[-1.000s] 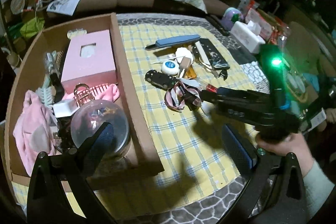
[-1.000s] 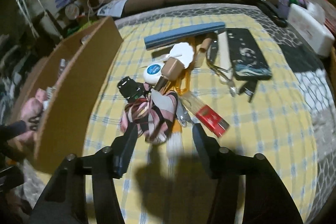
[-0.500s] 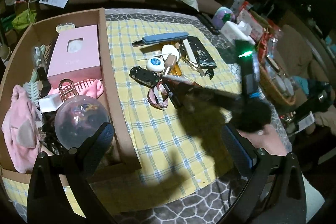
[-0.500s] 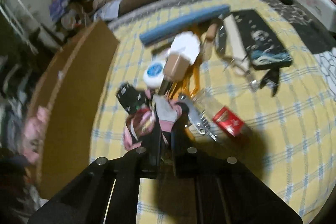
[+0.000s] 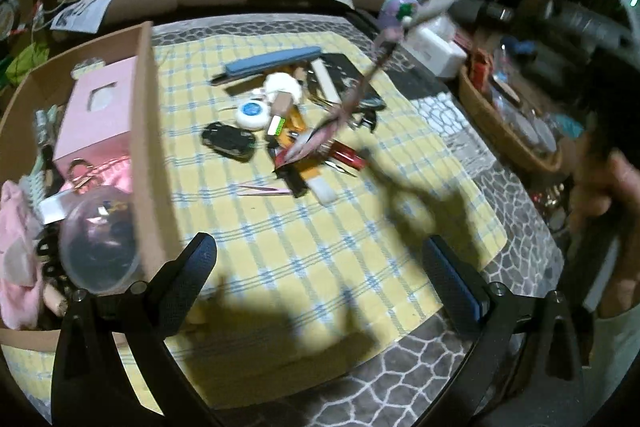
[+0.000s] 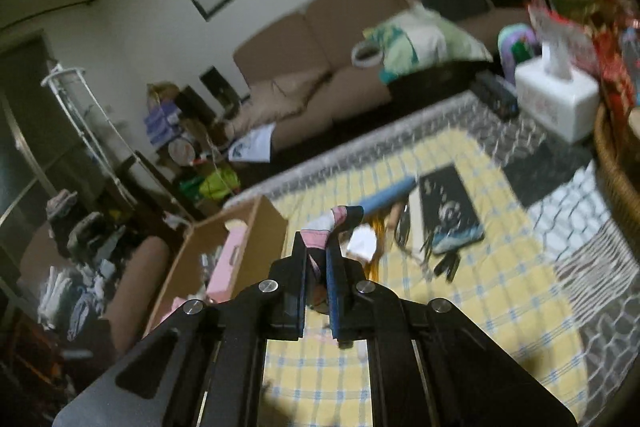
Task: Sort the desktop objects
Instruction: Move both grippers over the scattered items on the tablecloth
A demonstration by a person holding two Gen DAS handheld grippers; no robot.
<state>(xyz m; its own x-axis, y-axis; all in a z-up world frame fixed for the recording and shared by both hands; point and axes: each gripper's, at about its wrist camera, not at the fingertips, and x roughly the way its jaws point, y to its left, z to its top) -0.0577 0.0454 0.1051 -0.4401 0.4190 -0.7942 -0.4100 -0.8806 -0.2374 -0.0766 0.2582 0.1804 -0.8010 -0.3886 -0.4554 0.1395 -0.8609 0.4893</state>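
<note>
Carrying a pink striped fabric band (image 6: pixel 334 223), the right gripper (image 6: pixel 318 263) has its jaws clenched on it; from the left wrist view the band (image 5: pixel 352 103) dangles blurred above the clutter pile (image 5: pixel 288 131) at table centre. Left gripper (image 5: pixel 320 275) hangs released, nothing between its fingers, over bare yellow checked cloth (image 5: pixel 312 247). Cardboard box (image 5: pixel 148 131) sits at 9 o'clock of the pile, already holding a pink tissue box (image 5: pixel 96 115) and a clear dome (image 5: pixel 100 231). Judgement: band likely goes into the box. Keep the grip tight, lift until the tail clears the pile and box wall, release over a free spot. Risk: trailing end snags the tweezers (image 5: pixel 264 189).
</note>
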